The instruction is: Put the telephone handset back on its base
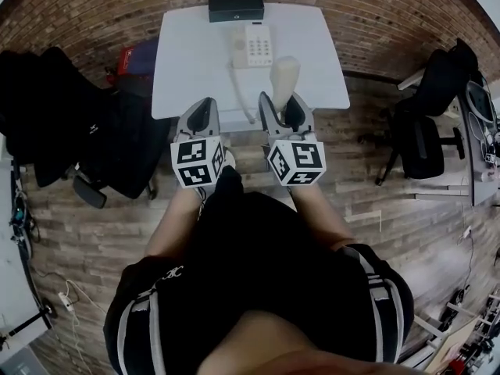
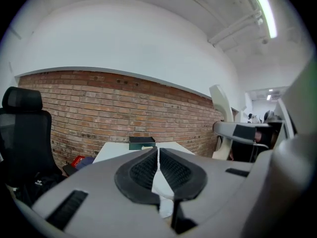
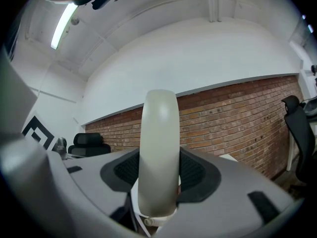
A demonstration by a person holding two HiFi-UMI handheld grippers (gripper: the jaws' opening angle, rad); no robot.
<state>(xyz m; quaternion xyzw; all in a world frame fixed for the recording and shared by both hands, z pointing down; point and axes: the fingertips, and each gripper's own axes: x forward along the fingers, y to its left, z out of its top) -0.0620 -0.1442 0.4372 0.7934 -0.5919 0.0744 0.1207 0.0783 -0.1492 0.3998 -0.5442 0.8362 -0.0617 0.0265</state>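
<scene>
Person (image 1: pixel 258 287) holds two grippers just short of the telephone base (image 1: pixel 251 47) on the desk (image 1: pixel 187 61): right gripper (image 1: pixel 283 106) clamps the cream handset (image 1: pixel 284 75), left gripper (image 1: pixel 205 109) closed and empty.

Handset (image 1: pixel 284 75) lower end hidden behind right hand-held gripper (image 1: pixel 282 100).

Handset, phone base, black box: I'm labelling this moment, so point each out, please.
handset (image 3: pixel 158 143), right gripper view, middle of its cream body
phone base (image 1: pixel 258 47), head view, its keypad
black box (image 1: pixel 235 6), head view, centre of its top
</scene>
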